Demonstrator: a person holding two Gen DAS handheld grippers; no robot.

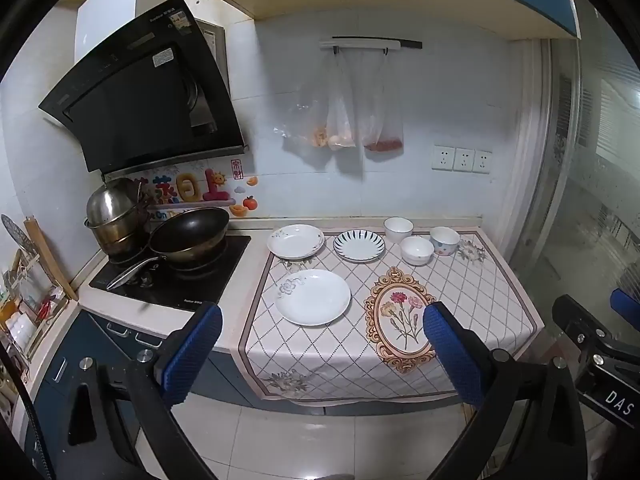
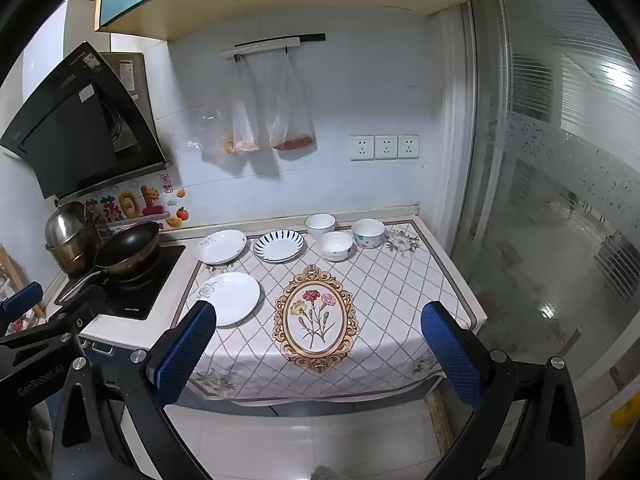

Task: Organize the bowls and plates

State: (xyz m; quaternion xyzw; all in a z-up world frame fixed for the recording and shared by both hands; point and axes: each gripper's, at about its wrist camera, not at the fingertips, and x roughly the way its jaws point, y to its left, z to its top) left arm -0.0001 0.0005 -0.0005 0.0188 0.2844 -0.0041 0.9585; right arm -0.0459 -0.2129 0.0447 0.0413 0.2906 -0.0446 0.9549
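A patterned tablecloth point(image 1: 460, 280) with a diamond grid and a framed carnation motif covers the right end of the kitchen counter and hangs over its front edge, and all the task's crockery sits on it or at its left border. To the left, a black range hood point(image 1: 140, 92) tilts over a black cooktop point(image 1: 176, 280) that carries a dark wok point(image 1: 190, 232) and, behind it, a stack of steel pots point(image 1: 112, 216). Nearest the front of the cloth lies a plain white plate point(image 1: 313, 297) with a faint flower at its rim. Behind it, straddling the cloth's left border, rests a white floral plate point(image 1: 296, 241), and just beside that to the right a smaller plate with a dark striped rim point(image 1: 359, 245). Further right, three bowls cluster close together: a white bowl point(image 1: 398, 229) at the back, a second white bowl point(image 1: 417, 250) in front of it, and a spotted bowl point(image 1: 444, 241) at the right. Clear plastic bags point(image 1: 344, 120) of food hang from a wall rail above, with a triple wall socket point(image 1: 462, 159) to their right. The left gripper point(image 1: 322, 356) hovers in front of the counter edge with its blue-padded jaws spread wide and nothing between them; the right gripper point(image 2: 318, 354) hangs likewise, wide apart and holding nothing
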